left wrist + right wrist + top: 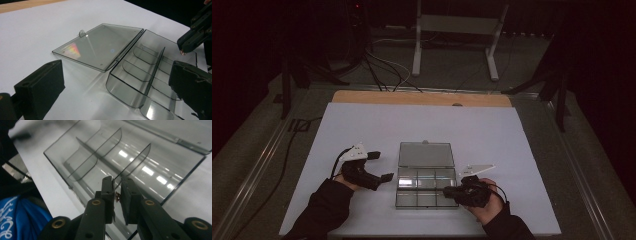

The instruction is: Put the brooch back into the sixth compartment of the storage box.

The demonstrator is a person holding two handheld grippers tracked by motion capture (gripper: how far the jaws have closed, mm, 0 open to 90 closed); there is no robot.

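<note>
A clear smoky plastic compartment box (427, 189) lies open in the middle of the white table (492, 135), its lid (426, 154) flat behind it. Curved dividers split the box (140, 72) into several empty cells. My left gripper (382, 166) rests to the left of the box, jaws wide open with nothing between them (116, 87). My right gripper (447, 190) reaches over the box's near right corner, jaws almost together on a small brown part (117, 196). That part (183, 52) also shows at the right gripper's tip (183, 48), above the box (100, 152).
A wooden strip (422, 98) runs along the table's far edge. Beyond it are floor cables (382, 70) and a white metal stand (457, 30). A blue cloth (15, 217) shows at the near side in the right gripper view.
</note>
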